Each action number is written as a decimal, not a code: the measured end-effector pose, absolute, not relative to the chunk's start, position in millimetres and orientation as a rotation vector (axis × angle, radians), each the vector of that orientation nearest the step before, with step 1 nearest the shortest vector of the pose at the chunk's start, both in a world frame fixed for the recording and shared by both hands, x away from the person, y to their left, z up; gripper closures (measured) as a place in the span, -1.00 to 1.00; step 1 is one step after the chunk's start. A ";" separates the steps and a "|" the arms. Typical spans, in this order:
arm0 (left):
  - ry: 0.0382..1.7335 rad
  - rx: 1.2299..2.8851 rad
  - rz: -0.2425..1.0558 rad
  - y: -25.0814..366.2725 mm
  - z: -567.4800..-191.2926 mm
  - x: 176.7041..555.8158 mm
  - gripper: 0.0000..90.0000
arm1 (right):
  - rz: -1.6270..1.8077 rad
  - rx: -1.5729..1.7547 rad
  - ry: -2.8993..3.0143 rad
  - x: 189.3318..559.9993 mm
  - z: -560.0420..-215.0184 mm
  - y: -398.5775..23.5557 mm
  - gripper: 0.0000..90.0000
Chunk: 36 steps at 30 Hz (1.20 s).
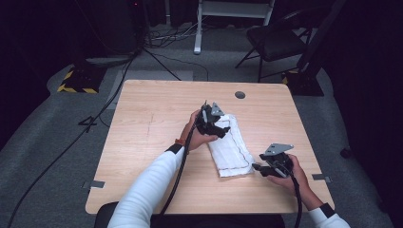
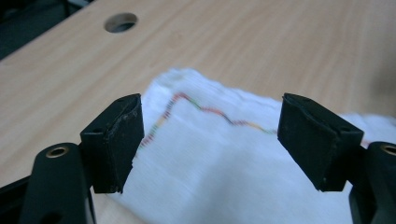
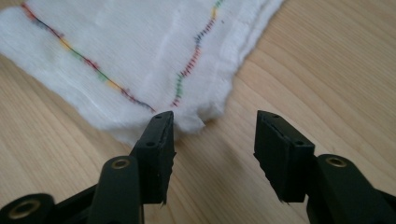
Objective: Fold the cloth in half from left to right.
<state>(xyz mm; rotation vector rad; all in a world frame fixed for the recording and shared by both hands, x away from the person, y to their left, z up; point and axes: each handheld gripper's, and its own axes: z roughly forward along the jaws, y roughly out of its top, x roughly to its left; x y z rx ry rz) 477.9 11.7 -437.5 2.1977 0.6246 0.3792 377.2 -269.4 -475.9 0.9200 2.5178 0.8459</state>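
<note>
Cloth (image 1: 230, 145), white and folded with a coloured stitched line, lies flat on the surface (image 1: 152, 123) between both tools, its long axis running from the left tool (image 1: 219, 127) down toward the right tool (image 1: 257, 167). Left tool hangs spread just above the far end without pinching it. Right tool is also spread and holds nothing; the near corner (image 3: 196, 122) lies just ahead of its jaws, so I judge it the nearer for picking up that corner.

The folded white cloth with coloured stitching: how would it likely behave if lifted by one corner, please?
The folded white cloth with coloured stitching would probably droop and unfold, since its layered edges look soft. It seems light, and its fuzzy weave should grip rather than slip.
</note>
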 end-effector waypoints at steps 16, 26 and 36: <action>0.565 2.348 0.209 19.9 -479.9 413.1 -0.50 | 0.939 0.933 2.409 408.9 -472.6 -265.5 -0.10; 0.587 2.375 0.206 25.8 -492.5 404.9 -0.49 | 0.916 0.843 2.520 411.5 -484.2 -253.0 -0.14; 0.587 2.380 0.191 37.8 -493.1 397.8 -0.47 | 0.965 0.792 2.574 398.5 -487.5 -249.7 0.02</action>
